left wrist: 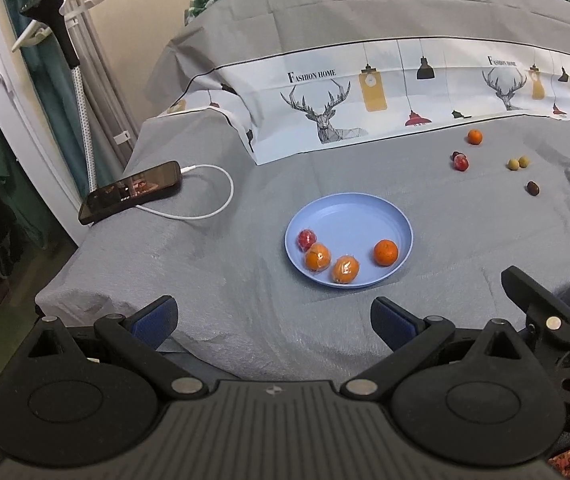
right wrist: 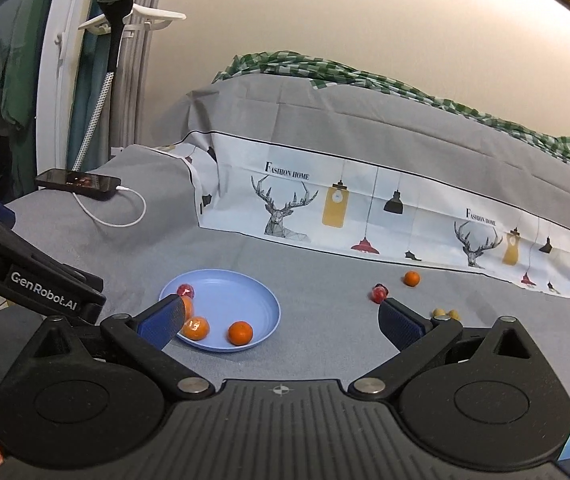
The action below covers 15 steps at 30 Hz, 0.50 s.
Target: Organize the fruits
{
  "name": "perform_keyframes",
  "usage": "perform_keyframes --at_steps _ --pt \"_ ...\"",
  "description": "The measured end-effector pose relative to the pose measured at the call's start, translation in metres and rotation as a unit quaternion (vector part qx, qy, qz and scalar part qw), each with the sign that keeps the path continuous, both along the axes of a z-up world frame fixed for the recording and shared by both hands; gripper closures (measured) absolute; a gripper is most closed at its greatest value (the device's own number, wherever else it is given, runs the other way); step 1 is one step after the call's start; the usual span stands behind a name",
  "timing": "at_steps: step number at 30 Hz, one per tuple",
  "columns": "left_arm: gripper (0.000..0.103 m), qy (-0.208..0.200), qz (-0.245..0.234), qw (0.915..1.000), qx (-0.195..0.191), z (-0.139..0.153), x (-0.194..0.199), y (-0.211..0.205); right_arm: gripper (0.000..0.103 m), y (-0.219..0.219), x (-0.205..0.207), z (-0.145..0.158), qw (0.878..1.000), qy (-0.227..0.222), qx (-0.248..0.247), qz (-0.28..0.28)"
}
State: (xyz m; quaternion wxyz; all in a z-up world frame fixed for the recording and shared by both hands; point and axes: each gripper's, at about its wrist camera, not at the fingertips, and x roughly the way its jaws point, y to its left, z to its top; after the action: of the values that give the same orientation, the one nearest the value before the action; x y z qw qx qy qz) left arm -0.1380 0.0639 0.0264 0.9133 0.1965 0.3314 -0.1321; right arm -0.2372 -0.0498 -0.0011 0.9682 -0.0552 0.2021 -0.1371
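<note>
A grey cloth (left wrist: 325, 184) covers the surface, which looks like a bed, with a deer-print sheet (left wrist: 365, 92) folded up behind it and a phone (left wrist: 131, 192) on a white cable (left wrist: 213, 200) off to the left.

A blue plate (left wrist: 365, 216) sits in the middle and already holds three oranges and one red fruit (left wrist: 307, 239). Still loose on the cloth, beyond and to the right of the plate, are a small orange (left wrist: 475, 136), a pair of red fruits (left wrist: 460, 162) touching each other, two yellow-green fruits (left wrist: 518, 163) side by side, and a single dark fruit (left wrist: 533, 188).

Both grippers hang low at the near edge, empty. The left gripper (left wrist: 273, 320) has its jaws wide apart and faces the plate. The right gripper (right wrist: 281, 320) also has its jaws wide apart; in its own view the red pair (right wrist: 379, 293) sits just past its right finger (right wrist: 401, 326), and the yellow-green pair (right wrist: 446, 313) peeks over that finger's base.

All the loose fruits lie on the right side, so the right gripper looks nearer to them. The round fruits have no long axis, so any approach angle should serve, though the touching pairs may roll apart when nudged.
</note>
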Motion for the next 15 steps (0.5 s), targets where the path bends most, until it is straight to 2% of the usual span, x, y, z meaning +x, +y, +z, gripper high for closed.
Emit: perform_keyframes --at_steps 8,15 --pt "0.0 -0.004 -0.005 1.0 0.007 -0.002 -0.001 -0.002 0.001 -0.001 0.002 -0.001 1.0 0.0 0.006 -0.004" --pt "0.0 0.018 -0.001 0.9998 0.013 -0.012 0.007 -0.001 0.001 -0.003 0.006 -0.008 1.0 0.01 0.024 -0.004"
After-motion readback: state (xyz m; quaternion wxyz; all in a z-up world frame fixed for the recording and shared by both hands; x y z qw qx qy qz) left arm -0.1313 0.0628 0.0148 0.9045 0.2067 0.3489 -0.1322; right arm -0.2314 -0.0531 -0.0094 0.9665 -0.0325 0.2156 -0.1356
